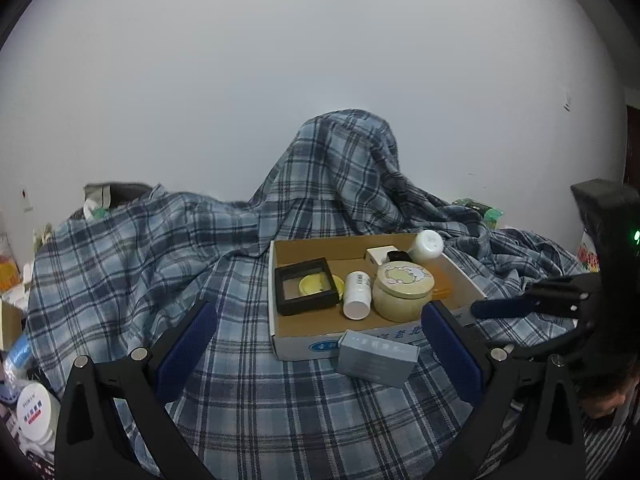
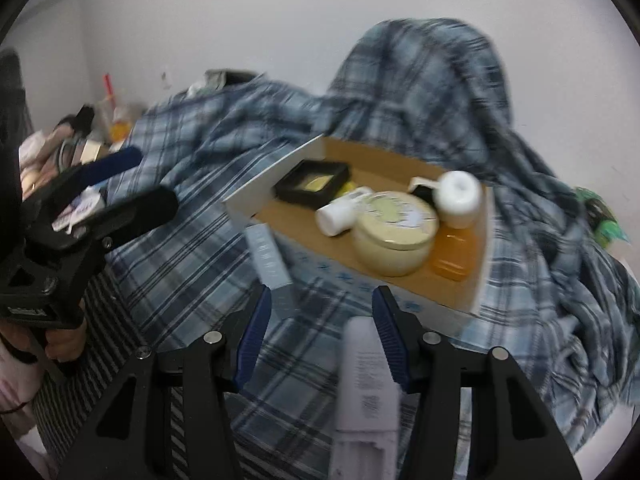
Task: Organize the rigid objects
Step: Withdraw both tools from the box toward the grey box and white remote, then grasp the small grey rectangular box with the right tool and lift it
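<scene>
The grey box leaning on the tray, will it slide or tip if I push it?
The grey box looks like thin carton, so probably light and easily crushed. It leans against the tray, so a nudge would likely topple or slide it. The soft plaid cloth beneath may bunch up and drag with it.

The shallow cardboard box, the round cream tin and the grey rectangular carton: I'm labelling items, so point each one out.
Shallow cardboard box (image 1: 304, 246), left wrist view, on its inner back wall.
Round cream tin (image 1: 404, 276), left wrist view, on its lid.
Grey rectangular carton (image 1: 374, 362), left wrist view, on its front face.
</scene>
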Action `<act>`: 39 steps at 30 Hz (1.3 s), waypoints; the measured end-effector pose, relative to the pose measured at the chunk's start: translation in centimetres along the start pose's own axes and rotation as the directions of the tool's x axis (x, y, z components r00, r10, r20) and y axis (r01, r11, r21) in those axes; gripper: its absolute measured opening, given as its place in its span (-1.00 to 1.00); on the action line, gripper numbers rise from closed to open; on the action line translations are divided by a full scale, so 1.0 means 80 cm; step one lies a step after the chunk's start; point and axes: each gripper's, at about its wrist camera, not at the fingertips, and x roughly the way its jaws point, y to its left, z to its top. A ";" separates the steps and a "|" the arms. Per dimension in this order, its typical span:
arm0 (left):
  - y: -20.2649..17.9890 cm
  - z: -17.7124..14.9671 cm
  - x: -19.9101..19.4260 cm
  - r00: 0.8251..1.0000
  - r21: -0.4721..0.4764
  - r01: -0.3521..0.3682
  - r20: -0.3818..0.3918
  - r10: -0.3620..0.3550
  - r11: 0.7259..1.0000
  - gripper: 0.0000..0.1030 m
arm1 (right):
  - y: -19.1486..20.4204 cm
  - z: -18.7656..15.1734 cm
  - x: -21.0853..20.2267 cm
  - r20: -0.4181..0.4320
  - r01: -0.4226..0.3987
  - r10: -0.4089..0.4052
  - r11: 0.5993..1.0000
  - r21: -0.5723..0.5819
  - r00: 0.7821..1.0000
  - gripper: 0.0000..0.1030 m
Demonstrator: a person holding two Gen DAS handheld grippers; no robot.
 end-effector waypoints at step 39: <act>-0.043 -0.030 0.026 0.940 0.015 0.098 -0.329 -0.087 0.995 0.04 | -0.072 -0.069 -0.035 -0.192 0.147 -0.115 0.976 0.160 0.975 -0.65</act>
